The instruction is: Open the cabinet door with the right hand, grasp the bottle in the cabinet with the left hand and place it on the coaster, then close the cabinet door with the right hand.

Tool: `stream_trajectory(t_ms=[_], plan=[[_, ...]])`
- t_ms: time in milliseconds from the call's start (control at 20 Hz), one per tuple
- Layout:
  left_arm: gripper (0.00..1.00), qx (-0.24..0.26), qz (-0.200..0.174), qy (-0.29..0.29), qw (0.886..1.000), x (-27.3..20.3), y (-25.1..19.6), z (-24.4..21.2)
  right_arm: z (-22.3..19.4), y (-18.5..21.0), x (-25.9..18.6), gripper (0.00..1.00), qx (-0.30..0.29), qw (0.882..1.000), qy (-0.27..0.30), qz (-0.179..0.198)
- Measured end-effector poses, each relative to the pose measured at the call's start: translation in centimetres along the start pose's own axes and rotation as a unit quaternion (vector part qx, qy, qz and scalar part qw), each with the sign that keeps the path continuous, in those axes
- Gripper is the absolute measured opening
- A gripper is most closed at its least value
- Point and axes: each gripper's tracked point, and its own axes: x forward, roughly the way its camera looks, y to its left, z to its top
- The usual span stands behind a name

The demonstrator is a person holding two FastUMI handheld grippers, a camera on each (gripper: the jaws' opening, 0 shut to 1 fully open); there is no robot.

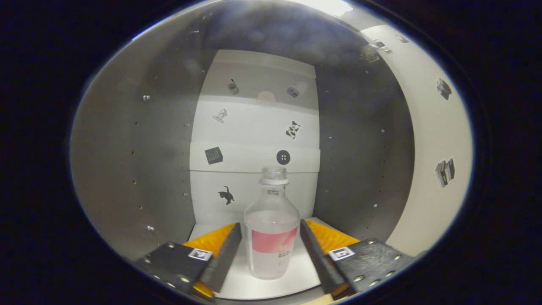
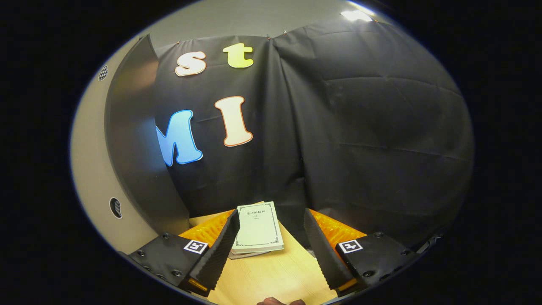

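A clear plastic bottle point(image 1: 271, 228) with a pink label and no cap stands upright on the white cabinet floor point(image 1: 296, 279). My left gripper point(image 1: 270, 224) is open inside the cabinet. Its fingers point(image 1: 224, 254) flank the bottle's lower body on both sides, very close to it, and I see no squeeze. The white cabinet door point(image 1: 440, 169) stands swung open at the right of the left gripper view. My right gripper point(image 2: 270, 214) is open with nothing between its fingers, above a wooden tabletop point(image 2: 275, 275).
Grey side walls point(image 1: 127, 169) and a white sticker-covered back panel point(image 1: 254, 127) enclose the bottle. In the right gripper view a pale green book point(image 2: 258, 228) lies on the table ahead, and a grey cabinet panel point(image 2: 135, 140) rises at the left.
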Motion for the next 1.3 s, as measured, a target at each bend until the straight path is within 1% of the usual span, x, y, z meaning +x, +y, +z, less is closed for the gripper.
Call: stream_trajectory(t_ms=[50,250,300,550,600,650,750,800,950,1100,1200,1250,1300], plan=[[0.72,0.000,-0.002,0.001,1.000,0.0,-0.1,0.2,0.0,-0.1,0.2,0.96,0.002,1.000,0.001,-0.001],[0.75,-0.002,-0.003,0.002,1.000,-0.2,-0.4,0.1,0.0,-0.6,-0.1,0.96,0.018,1.000,0.003,0.000],[0.74,-0.002,-0.003,0.004,1.000,-0.3,-0.5,0.0,-0.2,-0.7,-0.1,0.96,0.019,1.000,0.006,0.002],[0.74,0.002,-0.003,0.001,1.000,-1.8,-0.7,0.9,-0.6,-0.9,-0.6,0.96,0.015,1.000,0.014,0.002],[0.74,0.003,-0.004,0.000,1.000,-2.3,-0.7,1.2,-0.5,-0.9,-1.0,0.93,0.018,1.000,0.014,0.004],[0.74,0.004,-0.007,-0.003,1.000,-2.8,-0.8,1.5,-0.3,-0.9,-1.3,0.93,0.021,1.000,0.010,0.004],[0.74,0.003,-0.012,-0.004,1.000,-4.0,-0.9,1.9,-0.1,-0.9,-2.2,0.92,0.024,1.000,0.003,0.003],[0.72,-0.001,-0.016,-0.007,1.000,-4.8,-1.0,2.2,-0.2,-1.0,-2.9,0.96,0.025,1.000,0.001,0.000],[0.72,0.000,-0.030,-0.020,0.999,-7.7,-1.1,3.0,-1.0,-1.7,-4.7,0.96,0.029,1.000,0.005,-0.011],[0.71,0.015,-0.038,-0.025,0.999,-10.9,-1.1,3.8,-1.3,-2.3,-6.8,0.96,0.036,0.999,0.006,-0.020],[0.71,0.027,-0.043,-0.009,0.999,-13.5,-1.2,3.4,-1.4,-2.8,-8.1,0.96,0.035,0.999,0.006,-0.028],[0.70,0.032,-0.043,-0.011,0.998,-14.6,-1.2,3.8,-1.2,-2.8,-8.5,0.96,0.034,0.999,0.005,-0.027],[0.71,0.042,-0.041,-0.017,0.998,-15.8,-1.0,4.2,-1.1,-2.8,-9.0,0.96,0.032,0.999,0.004,-0.027]])
